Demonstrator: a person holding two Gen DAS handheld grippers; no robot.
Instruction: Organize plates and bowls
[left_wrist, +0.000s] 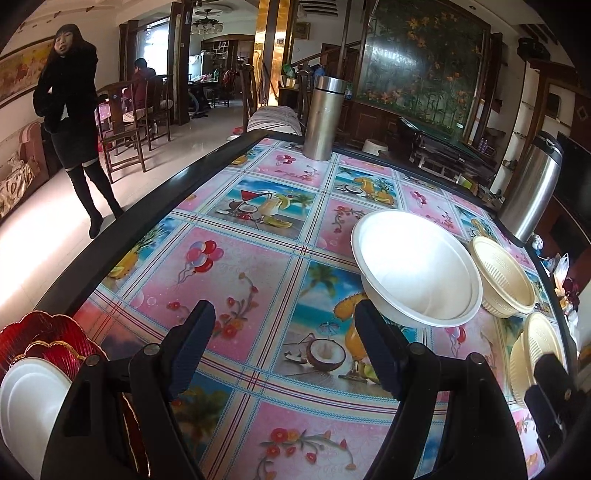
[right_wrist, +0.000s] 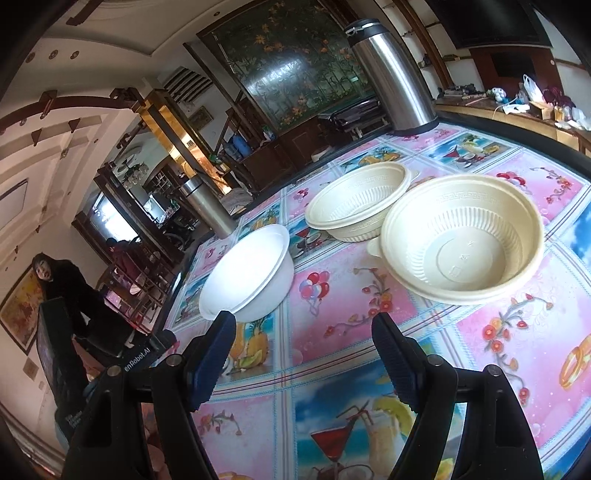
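A white bowl (left_wrist: 417, 267) stands on the patterned table, just beyond my left gripper's right finger. Two cream ribbed bowls stand to its right: a far one (left_wrist: 502, 282) and a near one (left_wrist: 535, 360). My left gripper (left_wrist: 284, 314) is open and empty over the cloth. Red plates (left_wrist: 44, 332) and a white plate (left_wrist: 29, 406) stand upright at the left edge. In the right wrist view the white bowl (right_wrist: 247, 273), the far cream bowl (right_wrist: 360, 206) and the near cream bowl (right_wrist: 463, 238) lie ahead. My right gripper (right_wrist: 304, 325) is open and empty.
A steel flask (left_wrist: 323, 118) stands at the table's far edge and a taller steel thermos (left_wrist: 532, 186) at the far right; both show in the right wrist view, flask (right_wrist: 207, 206) and thermos (right_wrist: 391, 70). A woman in black (left_wrist: 70, 122) stands left of the table. Wooden chairs (left_wrist: 122, 125) are behind her.
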